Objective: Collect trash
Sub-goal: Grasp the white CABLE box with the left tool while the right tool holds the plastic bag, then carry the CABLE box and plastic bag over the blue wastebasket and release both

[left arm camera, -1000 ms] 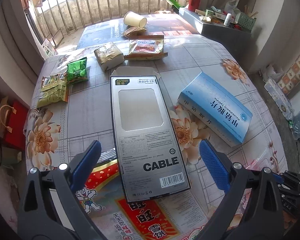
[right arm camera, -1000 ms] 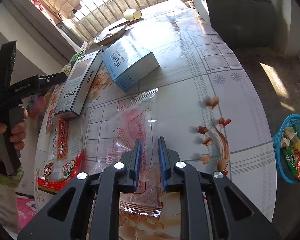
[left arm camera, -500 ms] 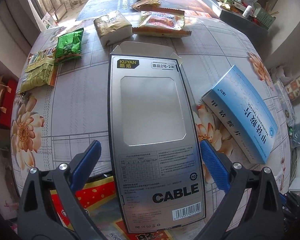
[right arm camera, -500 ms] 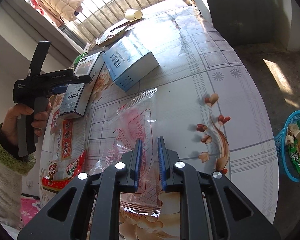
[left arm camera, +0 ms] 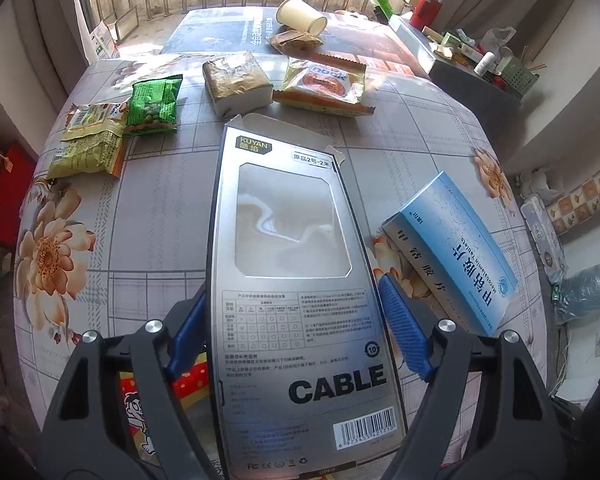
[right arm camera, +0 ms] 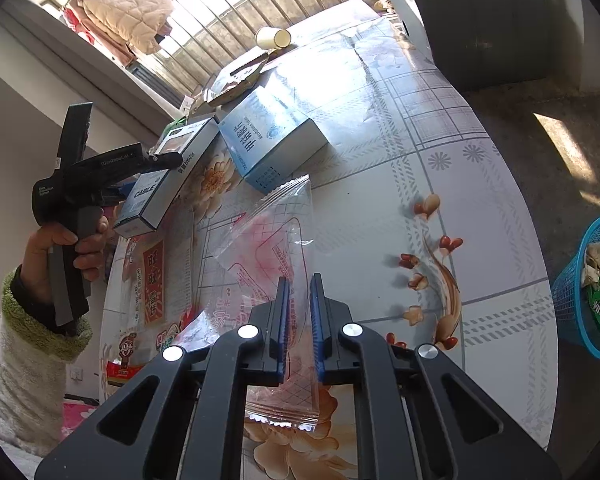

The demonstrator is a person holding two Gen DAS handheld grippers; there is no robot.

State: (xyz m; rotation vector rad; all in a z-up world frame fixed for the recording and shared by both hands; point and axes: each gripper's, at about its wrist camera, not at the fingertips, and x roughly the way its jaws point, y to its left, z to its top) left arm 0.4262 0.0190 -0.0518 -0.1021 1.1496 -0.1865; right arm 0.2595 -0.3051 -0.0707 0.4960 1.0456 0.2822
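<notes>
My left gripper (left arm camera: 292,312) is shut on the sides of a grey cable box (left arm camera: 288,280) and holds its near end tilted up off the table; the box also shows in the right wrist view (right arm camera: 168,172), raised at its near end. My right gripper (right arm camera: 299,292) is shut on a clear plastic wrapper with red print (right arm camera: 272,248), which droops onto the table. A blue trash basket (right arm camera: 572,312) with wrappers in it stands on the floor at the right.
A blue medicine box (left arm camera: 452,248) lies right of the cable box. Green snack packets (left arm camera: 152,104), a tan pack (left arm camera: 236,80), a noodle wrapper (left arm camera: 324,84) and a paper cup (left arm camera: 300,20) lie farther back. A red-printed bag (right arm camera: 152,280) lies near the table's left edge.
My left gripper closed on the cable box and lifted its near end. My right gripper stayed shut on the wrapper, almost still.
</notes>
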